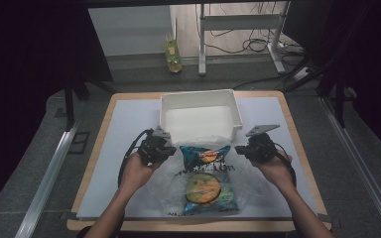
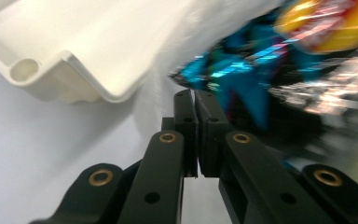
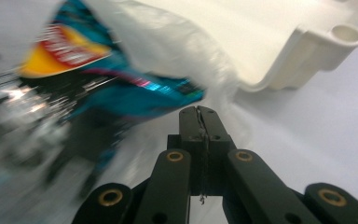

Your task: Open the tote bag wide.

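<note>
So the blue foil snack bag with the yellow-and-red logo (image 1: 206,179) sits inside a clear crinkly plastic bag (image 1: 171,191) at the near middle of the pale sheet-covered table (image 1: 124,119), with the white rectangular plastic bin (image 1: 200,115) just past it at 12 o'clock. The left gripper (image 1: 171,148) is at the snack bag's 10 o'clock and the right gripper (image 1: 239,148) at its 2 o'clock. Both have jaws pinched tight together, each seemingly nipping the thin plastic film at the bag's top edge, though it's blurry.
</note>
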The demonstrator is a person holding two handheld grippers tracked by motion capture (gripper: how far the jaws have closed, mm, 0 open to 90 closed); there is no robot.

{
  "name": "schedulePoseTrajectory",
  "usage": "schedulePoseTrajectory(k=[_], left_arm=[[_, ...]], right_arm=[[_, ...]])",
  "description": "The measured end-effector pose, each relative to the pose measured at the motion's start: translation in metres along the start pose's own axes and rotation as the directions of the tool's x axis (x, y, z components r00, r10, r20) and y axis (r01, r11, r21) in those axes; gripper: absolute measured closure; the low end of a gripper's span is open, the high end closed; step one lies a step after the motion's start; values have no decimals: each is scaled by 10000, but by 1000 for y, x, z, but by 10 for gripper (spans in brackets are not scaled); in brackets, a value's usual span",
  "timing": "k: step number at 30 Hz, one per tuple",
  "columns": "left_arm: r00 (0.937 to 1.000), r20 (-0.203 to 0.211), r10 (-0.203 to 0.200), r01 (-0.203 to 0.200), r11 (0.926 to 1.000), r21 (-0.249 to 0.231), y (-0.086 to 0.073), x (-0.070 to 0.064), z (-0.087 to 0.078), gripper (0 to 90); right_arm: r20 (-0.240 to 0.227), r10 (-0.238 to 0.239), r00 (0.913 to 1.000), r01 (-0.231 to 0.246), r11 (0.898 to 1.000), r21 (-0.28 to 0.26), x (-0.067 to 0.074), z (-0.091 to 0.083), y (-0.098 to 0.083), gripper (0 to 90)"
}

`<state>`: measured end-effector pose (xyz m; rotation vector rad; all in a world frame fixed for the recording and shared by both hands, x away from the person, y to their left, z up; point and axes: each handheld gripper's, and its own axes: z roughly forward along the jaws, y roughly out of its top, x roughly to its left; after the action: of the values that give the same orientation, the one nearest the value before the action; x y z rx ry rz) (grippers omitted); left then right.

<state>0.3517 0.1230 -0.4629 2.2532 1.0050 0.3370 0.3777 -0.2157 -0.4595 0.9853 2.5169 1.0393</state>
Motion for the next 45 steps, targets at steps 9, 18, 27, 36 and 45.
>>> schedulePoseTrajectory(k=[9,18,27,36,45], left_arm=[[9955,-886,-334,404,9961,784,-2,21,46,886],[9983,-459,-365,412,9935,1065,-21,14,59,891],[9996,-223,187,-157,9921,1247,-43,-6,41,892],[9981,-346,501,-456,9918,1195,-69,-17,22,893],[9999,-146,37,-23,9955,946,-103,-9,-3,893]], right_arm=[[512,541,9972,-559,9978,343,-21,34,-2,889],[488,1062,9931,-1098,9909,774,-30,50,-28,889],[411,559,9976,-597,9935,969,-12,31,-46,889],[628,330,9975,-400,9926,1150,1,5,-72,892],[728,479,9962,-567,9906,1242,5,-24,-98,893]])
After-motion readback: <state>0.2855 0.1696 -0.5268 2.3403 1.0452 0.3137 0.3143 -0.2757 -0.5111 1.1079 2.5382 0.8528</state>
